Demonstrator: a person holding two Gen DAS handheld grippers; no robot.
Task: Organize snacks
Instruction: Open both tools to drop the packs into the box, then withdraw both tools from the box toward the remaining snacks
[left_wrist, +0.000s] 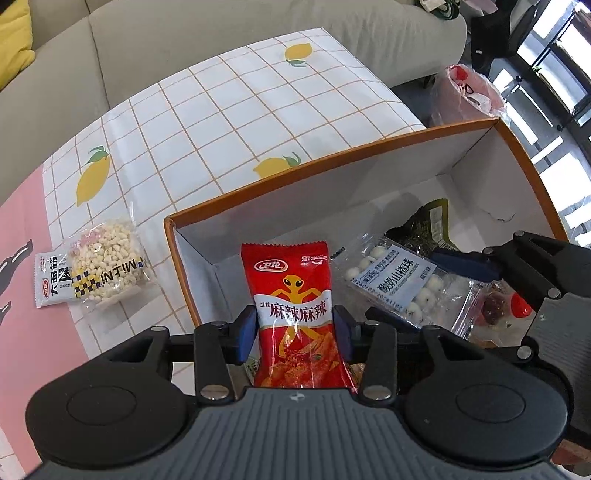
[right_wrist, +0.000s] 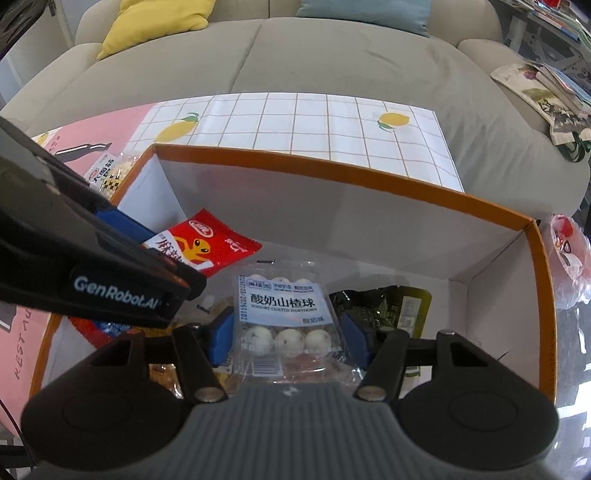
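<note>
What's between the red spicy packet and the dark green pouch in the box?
The clear yogurt hawthorn ball pack, lying between the red packet and dark green pouch; shown in both views.

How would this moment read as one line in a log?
left gripper: shut on red spicy snack packet | right gripper: around hawthorn ball pack, over orange-rimmed box

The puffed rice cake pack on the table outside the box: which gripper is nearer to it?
Left. The left gripper, shut on the red spicy snack packet, is at the box's end beside the rice cake pack. The right gripper sits farther along the box.
</note>
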